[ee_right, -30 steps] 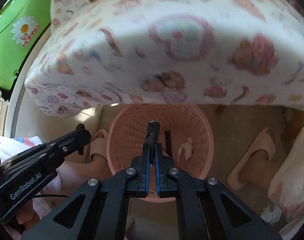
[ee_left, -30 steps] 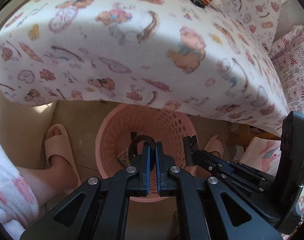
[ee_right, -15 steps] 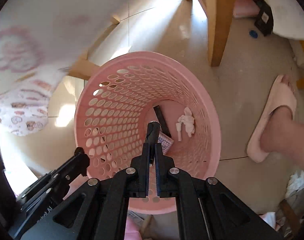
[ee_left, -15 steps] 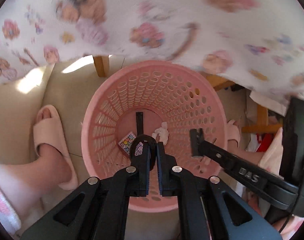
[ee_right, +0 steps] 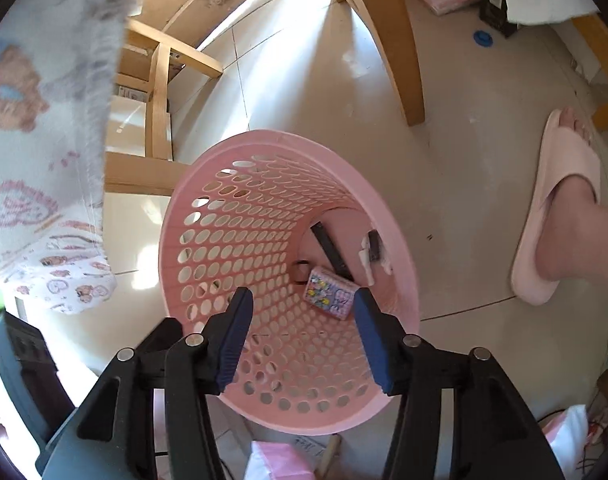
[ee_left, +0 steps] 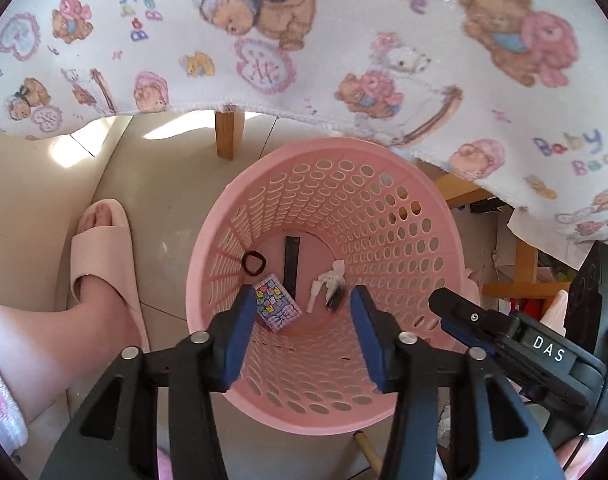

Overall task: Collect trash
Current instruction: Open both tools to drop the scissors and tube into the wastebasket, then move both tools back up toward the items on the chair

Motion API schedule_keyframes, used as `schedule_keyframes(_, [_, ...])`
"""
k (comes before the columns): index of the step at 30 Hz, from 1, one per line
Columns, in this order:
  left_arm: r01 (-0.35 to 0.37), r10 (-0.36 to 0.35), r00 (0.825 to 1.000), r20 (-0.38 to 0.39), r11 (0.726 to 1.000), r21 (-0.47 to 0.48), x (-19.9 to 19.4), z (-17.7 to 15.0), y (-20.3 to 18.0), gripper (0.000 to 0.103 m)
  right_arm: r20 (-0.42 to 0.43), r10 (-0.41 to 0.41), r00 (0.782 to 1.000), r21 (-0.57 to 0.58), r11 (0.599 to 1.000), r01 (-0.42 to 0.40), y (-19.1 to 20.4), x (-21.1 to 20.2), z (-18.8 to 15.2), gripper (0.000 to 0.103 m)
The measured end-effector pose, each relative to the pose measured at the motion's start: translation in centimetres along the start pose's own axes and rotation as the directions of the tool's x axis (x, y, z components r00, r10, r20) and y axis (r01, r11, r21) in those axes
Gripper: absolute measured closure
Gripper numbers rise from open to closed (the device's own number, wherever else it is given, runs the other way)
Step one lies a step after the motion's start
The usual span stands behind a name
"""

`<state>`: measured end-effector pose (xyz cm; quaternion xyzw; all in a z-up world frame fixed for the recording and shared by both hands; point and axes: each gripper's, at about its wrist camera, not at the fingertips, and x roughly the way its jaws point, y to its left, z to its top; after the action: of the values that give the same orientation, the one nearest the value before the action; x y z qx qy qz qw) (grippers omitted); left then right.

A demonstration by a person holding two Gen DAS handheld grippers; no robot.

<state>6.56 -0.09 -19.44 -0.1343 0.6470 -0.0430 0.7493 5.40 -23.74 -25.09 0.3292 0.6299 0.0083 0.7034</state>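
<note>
A pink perforated basket (ee_left: 384, 220) (ee_right: 223, 240) stands on the floor right below both grippers. At its bottom lie a black hair tie (ee_left: 253, 263) (ee_right: 301, 270), a black strip (ee_left: 291, 262) (ee_right: 332, 252), a patterned packet (ee_left: 277, 304) (ee_right: 330, 292), a white crumpled tissue (ee_left: 328, 280) (ee_right: 366, 258) and a small dark piece (ee_left: 336, 300) (ee_right: 374, 246). My left gripper (ee_left: 301, 300) hangs over the basket mouth, jaws opening, nothing between its pads. My right gripper (ee_right: 302, 302) (ee_left: 456, 312) does the same beside it.
A bear-print sheet (ee_left: 304, 40) (ee_right: 31, 160) hangs over the basket's far side. Wooden legs (ee_left: 227, 136) (ee_right: 388, 40) stand behind it. A person's feet in pink slippers (ee_left: 103, 256) (ee_right: 556, 208) flank the basket on the tiled floor.
Both grippers sank from bed height to just over the basket and went from shut to open. The hair tie left the left jaws and the dark piece left the right; both now lie inside.
</note>
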Motion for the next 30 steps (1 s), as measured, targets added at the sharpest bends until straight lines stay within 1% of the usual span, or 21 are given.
schedule_keyframes(3, [-0.022,0.022,1.000,-0.001,1.000,0.005,-0.1,0.0,-0.3,0.049,0.011,-0.017,1.000,-0.013,1.000,0.017,0.3,-0.5,0.0,0.048])
schedule_keyframes(7, [-0.052,0.052,0.998,0.030,0.998,0.024,-1.4,-0.1,-0.9,0.043,0.054,-0.034,0.998,-0.029,0.999,0.036,0.8,-1.7,-0.1,0.046])
schedule_keyframes(12, [-0.085,0.082,0.993,0.081,0.996,0.033,-3.3,-0.4,-1.3,0.042,0.134,-0.055,0.989,-0.089,0.994,0.067,2.4,-4.5,-0.5,0.045])
schedule_keyframes(14, [-0.097,0.093,0.989,0.114,0.995,0.029,-4.5,-0.5,-1.4,0.042,0.170,-0.060,0.984,-0.105,0.991,0.078,2.9,-5.9,-0.7,0.045])
schedule_keyframes(15, [-0.090,0.086,0.987,0.134,0.996,0.025,-5.2,-0.5,-1.3,0.042,0.192,-0.067,0.979,-0.110,0.990,0.089,3.2,-6.7,-0.8,0.045])
schedule_keyframes(17, [-0.079,0.075,0.983,0.169,0.997,0.018,-6.6,-0.4,-1.2,0.041,0.263,-0.091,0.960,-0.098,0.988,0.121,3.5,-8.5,-1.0,0.045])
schedule_keyframes(18, [-0.078,0.074,0.979,0.189,0.997,0.017,-7.3,-0.3,-1.2,0.041,0.297,-0.100,0.950,-0.094,0.987,0.133,3.7,-9.3,-1.1,0.045])
schedule_keyframes(20, [-0.085,0.077,0.968,0.240,0.996,0.023,-9.0,-0.4,-1.3,0.039,0.339,-0.103,0.935,-0.104,0.984,0.146,4.1,-10.9,-1.1,0.045])
schedule_keyframes(24, [-0.072,0.061,0.952,0.301,0.997,0.028,-11.7,-0.4,-1.3,0.037,0.416,-0.083,0.906,-0.136,0.979,0.153,5.1,-13.7,-1.7,0.045])
schedule_keyframes(27, [-0.061,0.042,0.942,0.333,0.997,0.047,-13.5,-0.3,-1.6,0.036,0.454,-0.057,0.889,-0.169,0.974,0.149,5.8,-15.4,-2.4,0.045])
schedule_keyframes(28, [-0.064,0.038,0.938,0.344,0.996,0.063,-14.1,-0.3,-1.9,0.036,0.462,-0.043,0.886,-0.184,0.972,0.143,6.1,-15.9,-2.6,0.045])
schedule_keyframes(30, [-0.094,0.052,0.926,0.375,0.991,0.095,-15.0,-0.4,-2.6,0.036,0.479,-0.022,0.877,-0.217,0.966,0.142,6.6,-16.8,-3.1,0.045])
